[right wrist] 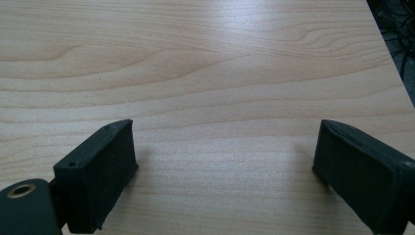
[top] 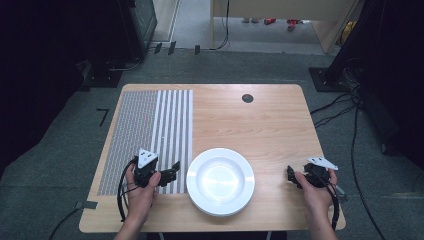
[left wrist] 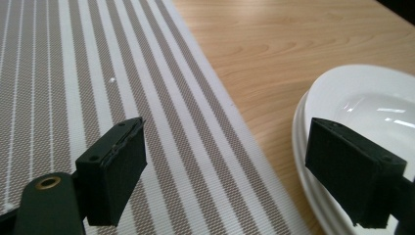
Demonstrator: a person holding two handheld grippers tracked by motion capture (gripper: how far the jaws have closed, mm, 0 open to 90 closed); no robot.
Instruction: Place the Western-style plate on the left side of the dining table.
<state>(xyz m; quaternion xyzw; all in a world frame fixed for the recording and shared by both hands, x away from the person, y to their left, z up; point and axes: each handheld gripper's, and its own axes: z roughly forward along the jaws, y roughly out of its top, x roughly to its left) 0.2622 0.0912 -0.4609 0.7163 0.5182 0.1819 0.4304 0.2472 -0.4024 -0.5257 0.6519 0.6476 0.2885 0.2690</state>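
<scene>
A white deep plate [top: 220, 181] sits at the front middle of the wooden table [top: 250, 125], seemingly on top of a second plate. In the left gripper view two stacked rims of the plate [left wrist: 362, 98] show at the right. My left gripper [top: 173, 170] is open just left of the plate, over the edge of a striped grey-and-white placemat [top: 150, 125]. Its jaws [left wrist: 227, 147] hold nothing; the mat [left wrist: 98, 73] lies under them. My right gripper [top: 291, 176] is open to the right of the plate, jaws toward it. Bare wood [right wrist: 195, 58] lies between the jaws of my right gripper [right wrist: 222, 142].
A round black grommet [top: 247, 98] sits in the tabletop near the far edge. The table's right edge is close behind my right hand. Cables [top: 350, 130] trail on the grey floor at the right, and dark equipment stands at both sides.
</scene>
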